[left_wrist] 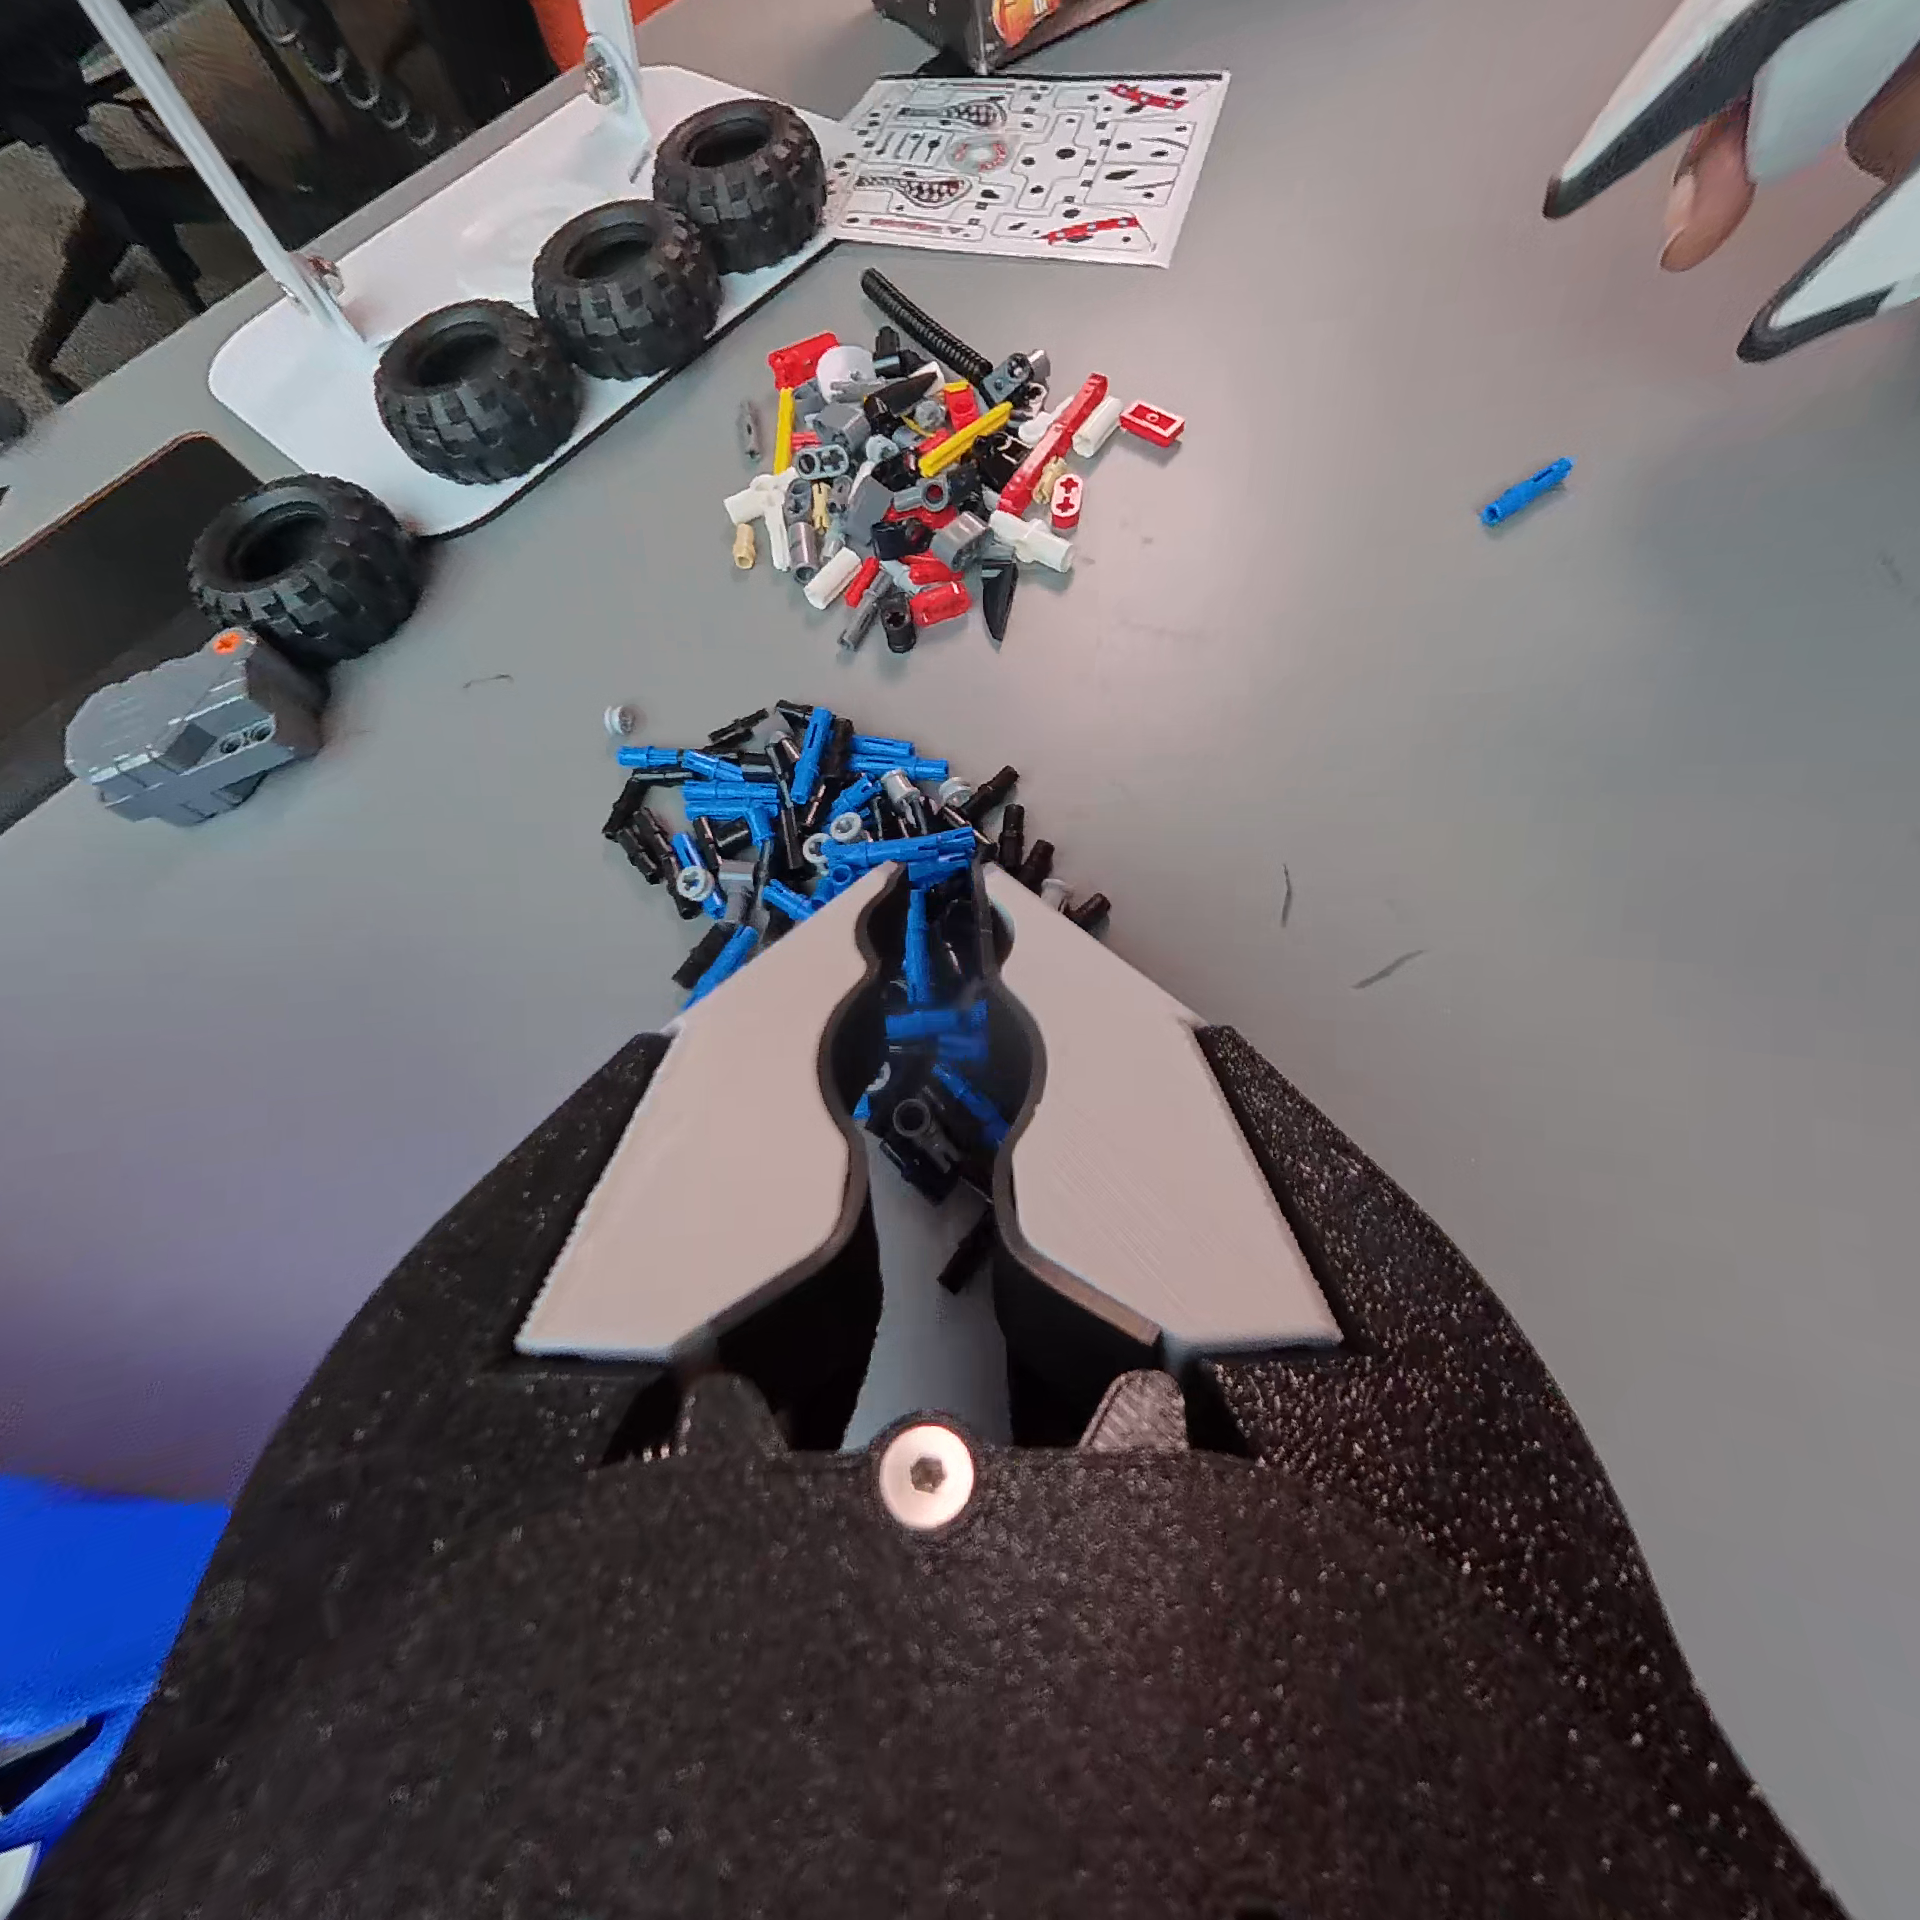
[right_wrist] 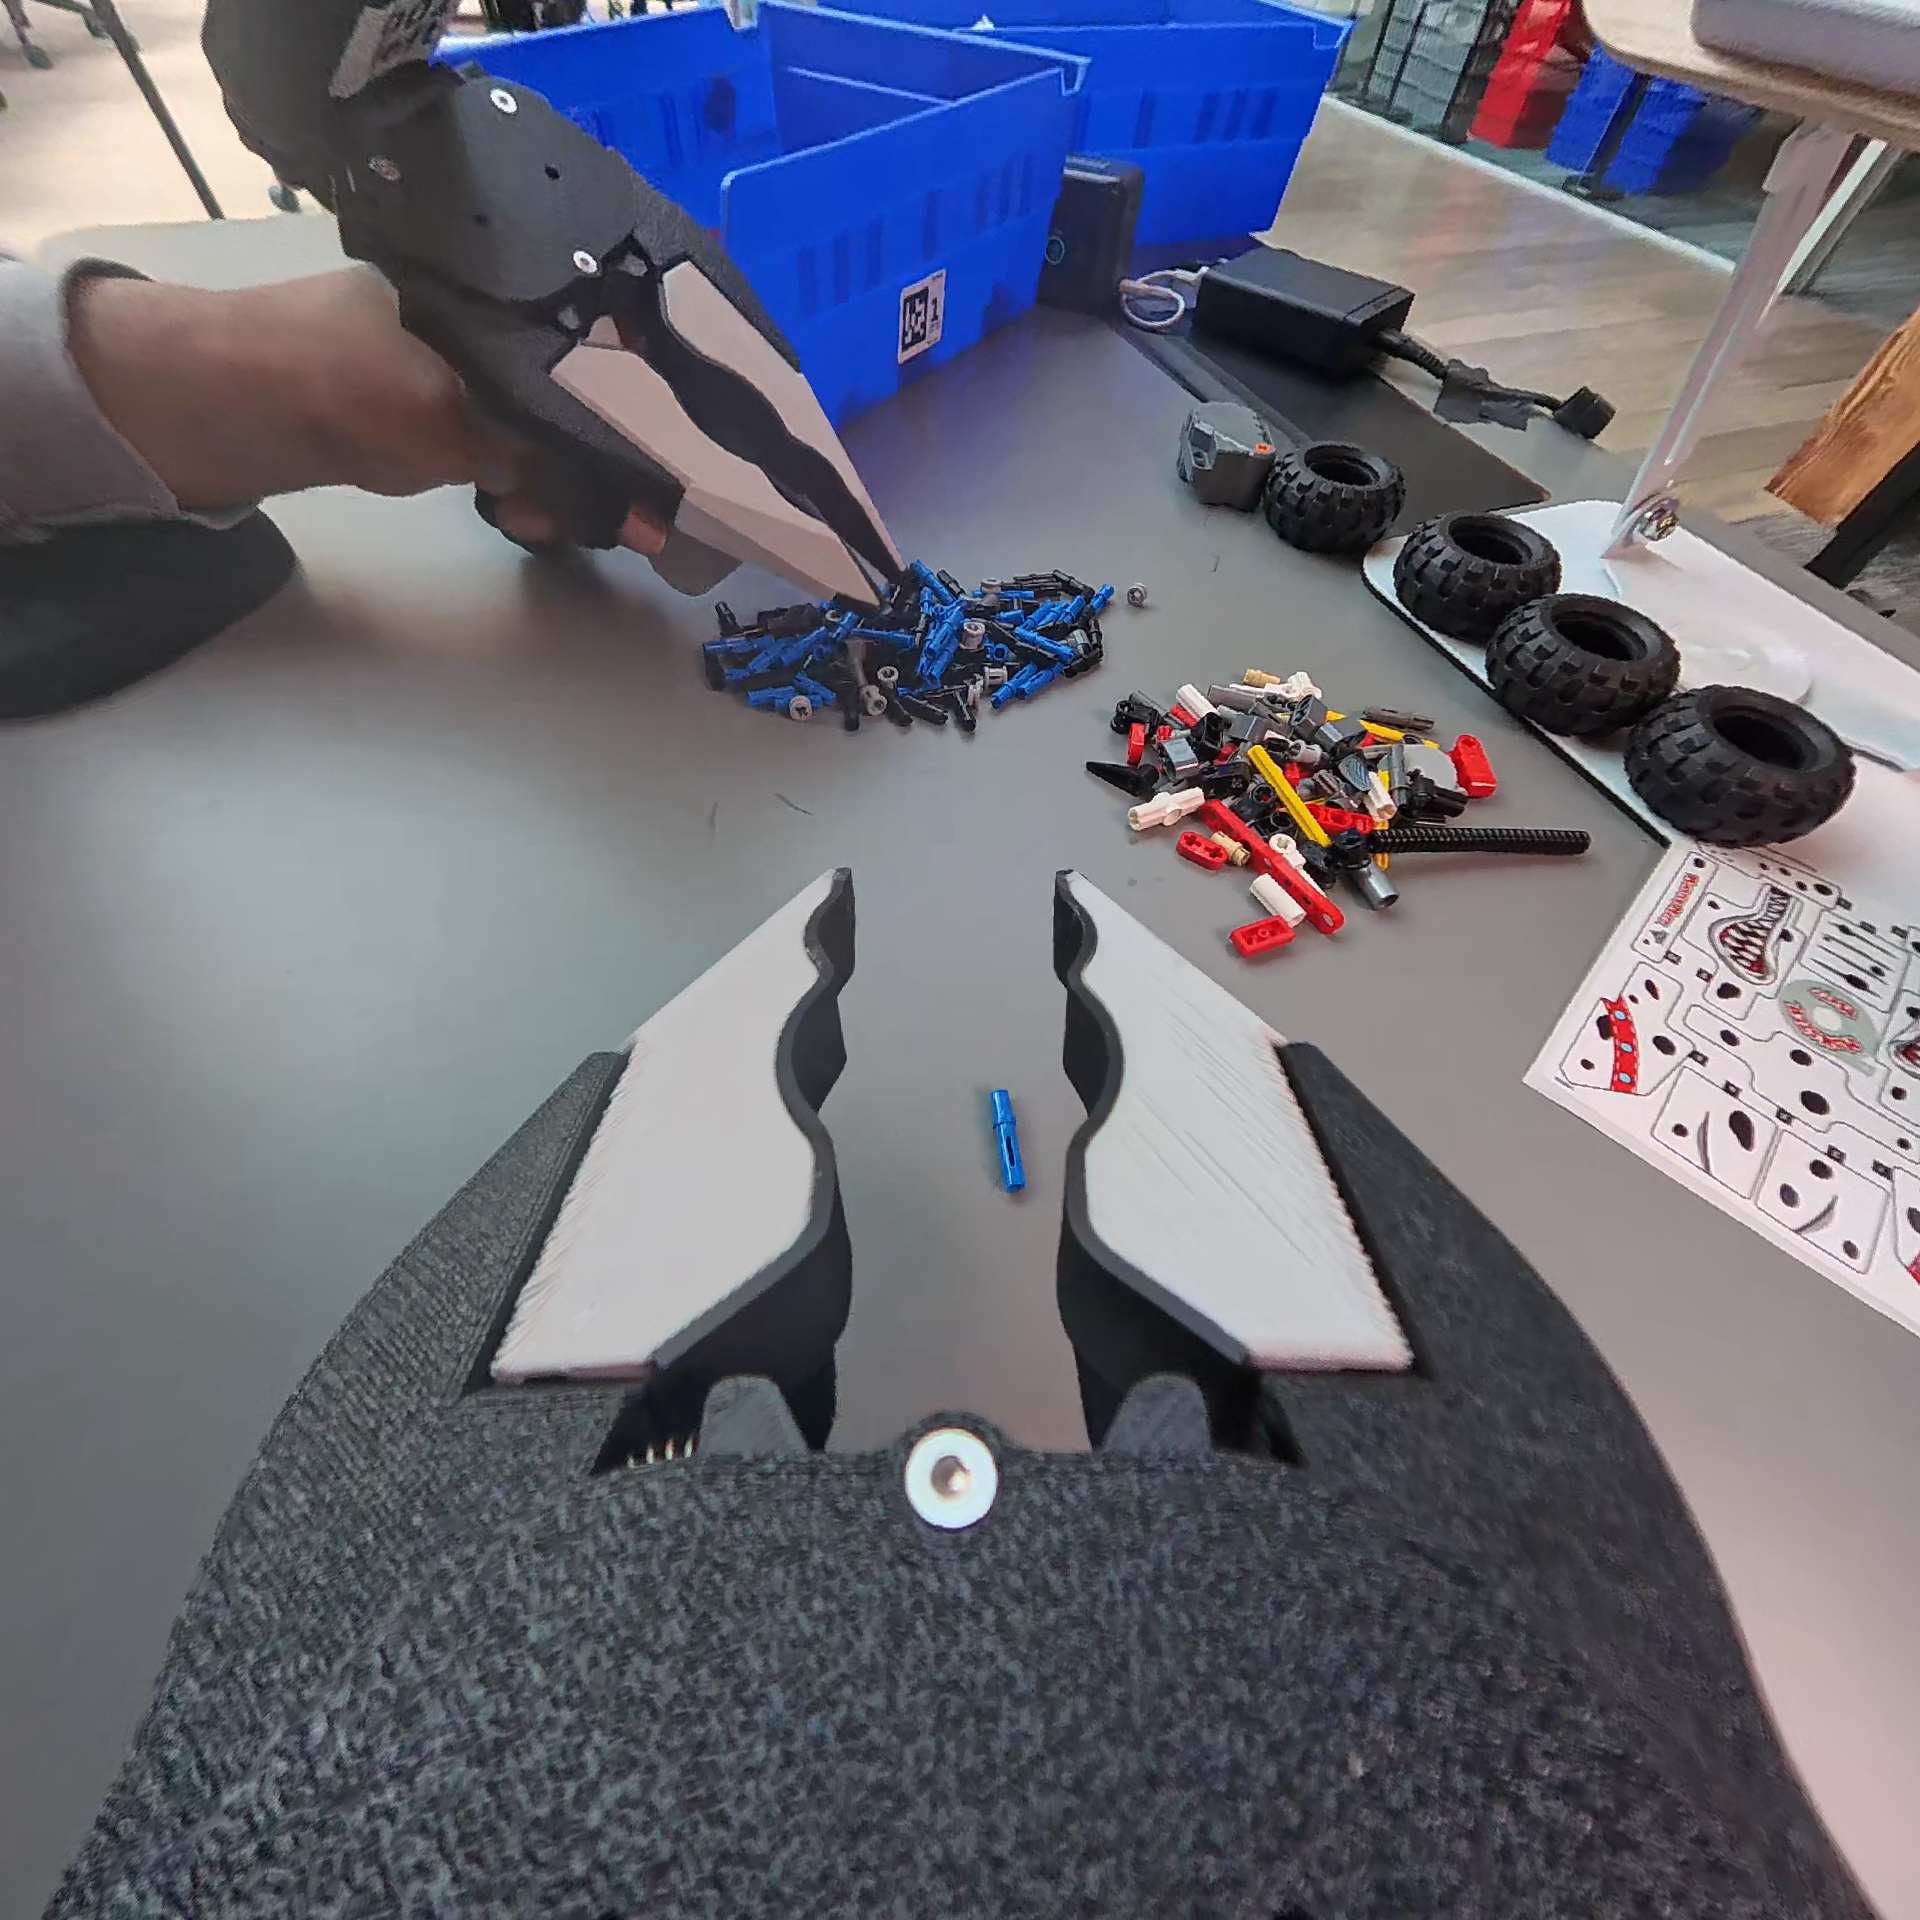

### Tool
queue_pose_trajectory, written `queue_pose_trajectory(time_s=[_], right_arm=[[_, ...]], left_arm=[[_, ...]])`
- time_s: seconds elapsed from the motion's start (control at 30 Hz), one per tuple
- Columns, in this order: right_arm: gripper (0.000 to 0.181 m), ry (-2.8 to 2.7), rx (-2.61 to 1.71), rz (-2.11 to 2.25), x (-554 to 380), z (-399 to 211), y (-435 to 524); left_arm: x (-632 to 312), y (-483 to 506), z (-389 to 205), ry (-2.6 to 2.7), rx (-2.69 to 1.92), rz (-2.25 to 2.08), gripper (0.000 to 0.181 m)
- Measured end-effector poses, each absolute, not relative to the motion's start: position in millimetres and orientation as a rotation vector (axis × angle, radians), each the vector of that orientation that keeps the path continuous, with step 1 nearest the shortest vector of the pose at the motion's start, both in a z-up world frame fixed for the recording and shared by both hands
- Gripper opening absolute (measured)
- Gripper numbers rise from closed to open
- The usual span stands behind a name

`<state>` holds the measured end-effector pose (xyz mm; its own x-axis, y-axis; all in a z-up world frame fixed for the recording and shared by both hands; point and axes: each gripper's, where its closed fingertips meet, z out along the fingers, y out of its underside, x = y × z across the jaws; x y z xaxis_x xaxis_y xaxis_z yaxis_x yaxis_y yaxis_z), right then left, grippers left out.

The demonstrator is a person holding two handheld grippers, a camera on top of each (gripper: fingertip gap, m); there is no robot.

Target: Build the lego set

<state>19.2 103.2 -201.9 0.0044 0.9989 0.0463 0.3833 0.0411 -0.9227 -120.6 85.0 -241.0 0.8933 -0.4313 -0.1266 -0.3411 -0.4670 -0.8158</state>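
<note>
Sorting pins was the step: the left gripper, jaws nearly clenched, dug into the pin pile; whether it grasped one, I cannot tell. Well apart from that pile, the right gripper stood released around a lone blue pin on the tabletop; closing on it seemed next.

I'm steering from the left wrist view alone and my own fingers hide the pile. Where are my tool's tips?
Observer: The left tool has its tips at the edge of the pin pile, on the side toward the blue bins.
Operator: Is the right tool open? I see only a corner of it.
Observer: Yes, the right tool is wide open.
Operator: And the lone blue pin?
Observer: The pin lies loose, showing between the right tool's fingers, not gripped.
</note>
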Motion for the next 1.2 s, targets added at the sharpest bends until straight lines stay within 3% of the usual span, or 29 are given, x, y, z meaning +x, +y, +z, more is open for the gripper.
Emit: queue_pose_trajectory(time_s=[0.63, 1.2], right_arm=[[0.036, -1.520, -1.444, 0.931, 20, -204, 103], [0.033, -1.536, -1.444, 0.927, 19, -208, 102]], left_arm=[[-163, 89, -248, 0.387, -2.187, 0.047, 0.005], [-124, 99, -261, 0.634, -2.198, -0.054, 0.007]])
